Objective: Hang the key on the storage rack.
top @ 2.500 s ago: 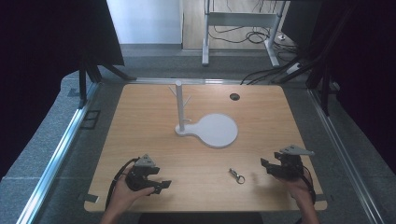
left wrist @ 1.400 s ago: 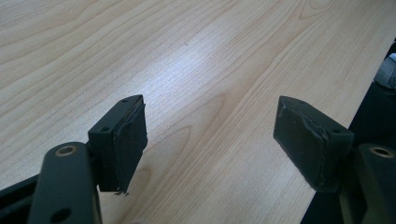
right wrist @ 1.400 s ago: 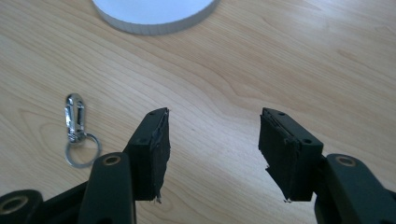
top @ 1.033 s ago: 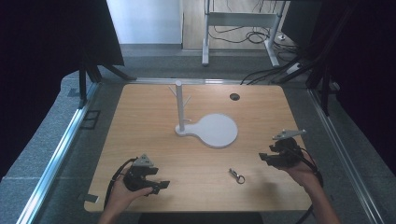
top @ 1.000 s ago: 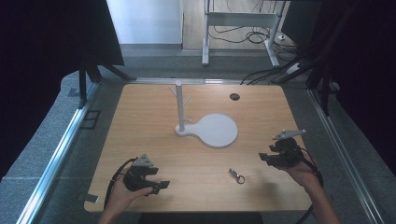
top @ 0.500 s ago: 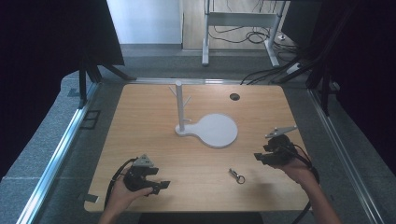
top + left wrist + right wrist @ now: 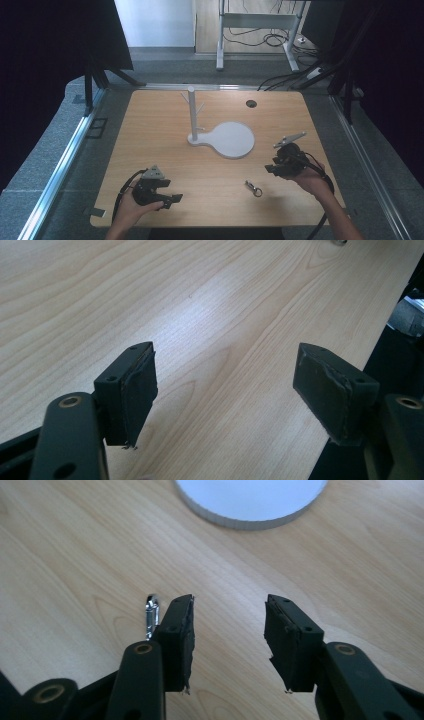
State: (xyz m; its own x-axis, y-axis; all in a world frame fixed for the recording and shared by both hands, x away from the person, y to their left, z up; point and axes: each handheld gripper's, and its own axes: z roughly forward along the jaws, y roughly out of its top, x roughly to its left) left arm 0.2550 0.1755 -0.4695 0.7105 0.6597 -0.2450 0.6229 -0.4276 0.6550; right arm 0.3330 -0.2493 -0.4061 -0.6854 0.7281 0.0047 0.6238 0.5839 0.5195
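A small metal clasp lies on the wooden table near its front edge. In the right gripper view the clasp sits just outside the left jaw, not between the pads. My right gripper hovers to the right of and beyond the clasp; its jaws have just been closing, stand partly open and have nothing between them. At the front left, my left gripper rests low over bare wood with its jaws wide open and empty.
A white stand with a thin branched post and a round flat base stands mid-table, just beyond the right gripper. A dark cable hole is at the back. Black curtains flank the table.
The right hand has moved left and inward from the table's right edge toward the clasp, and its jaws have narrowed. The left hand has stayed put.
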